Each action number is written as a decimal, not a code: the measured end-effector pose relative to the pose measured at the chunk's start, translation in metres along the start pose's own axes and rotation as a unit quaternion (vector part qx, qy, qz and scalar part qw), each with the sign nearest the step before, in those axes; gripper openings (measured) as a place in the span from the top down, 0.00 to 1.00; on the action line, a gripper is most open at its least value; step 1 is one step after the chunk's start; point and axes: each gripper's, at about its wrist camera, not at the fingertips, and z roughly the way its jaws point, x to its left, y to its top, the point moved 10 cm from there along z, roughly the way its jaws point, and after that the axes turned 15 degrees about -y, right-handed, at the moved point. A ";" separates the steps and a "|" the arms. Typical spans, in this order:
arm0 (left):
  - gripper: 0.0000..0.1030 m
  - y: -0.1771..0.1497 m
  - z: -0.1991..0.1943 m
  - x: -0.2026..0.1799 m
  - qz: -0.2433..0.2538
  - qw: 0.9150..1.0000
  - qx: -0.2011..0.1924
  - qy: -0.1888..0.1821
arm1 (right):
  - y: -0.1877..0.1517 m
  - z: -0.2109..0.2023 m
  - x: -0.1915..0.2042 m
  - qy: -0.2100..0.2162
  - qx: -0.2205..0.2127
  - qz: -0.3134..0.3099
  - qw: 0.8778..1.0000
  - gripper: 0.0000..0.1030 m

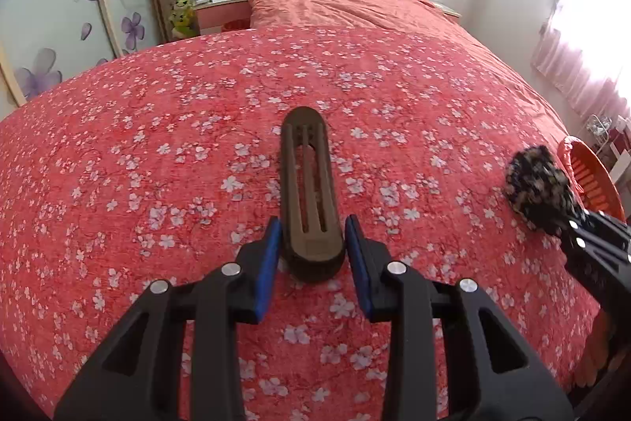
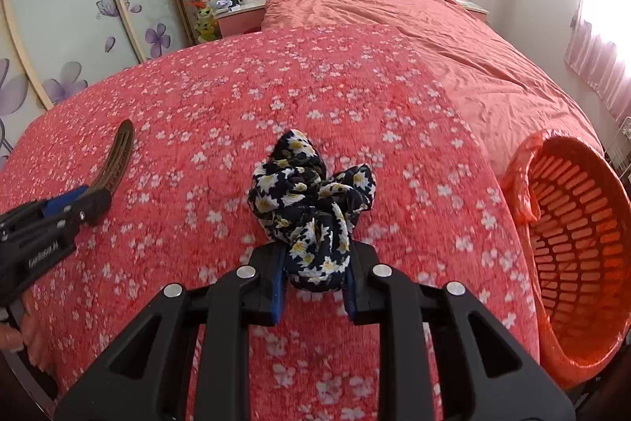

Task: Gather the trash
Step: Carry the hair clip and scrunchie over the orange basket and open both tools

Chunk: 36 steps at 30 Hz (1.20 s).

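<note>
My left gripper (image 1: 313,255) clamps the brown hair clip (image 1: 309,184), my right gripper (image 2: 313,279) the floral scrunchie (image 2: 311,208), left of the orange basket (image 2: 572,255)

Matt brown plastic hair clip (image 1: 309,192), soft floral cloth scrunchie (image 2: 311,200)

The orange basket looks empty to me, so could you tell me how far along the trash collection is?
Nothing looks binned: the orange basket shows only bare mesh. In hand: the left claw grips a brown hair clip, the right claw a floral scrunchie, both over the bed. Left: dropping both in.
</note>
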 end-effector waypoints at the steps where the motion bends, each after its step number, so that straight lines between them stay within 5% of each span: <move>1: 0.67 0.002 0.001 0.001 -0.005 1.000 -0.001 0.002 | 0.001 0.001 0.000 -0.001 0.000 0.001 1.000 0.78; 24: 0.59 0.005 0.012 -0.008 0.012 0.999 -0.001 0.036 | -0.003 0.002 -0.004 -0.004 -0.004 -0.002 1.000 0.77; 26: 0.68 0.008 0.014 -0.011 0.015 0.999 -0.002 0.033 | -0.003 0.002 -0.003 -0.003 -0.005 -0.002 1.000 0.77; 36: 0.69 0.013 -0.002 -0.013 0.018 1.000 -0.021 0.015 | -0.006 -0.013 0.000 0.027 -0.019 -0.003 0.999 0.90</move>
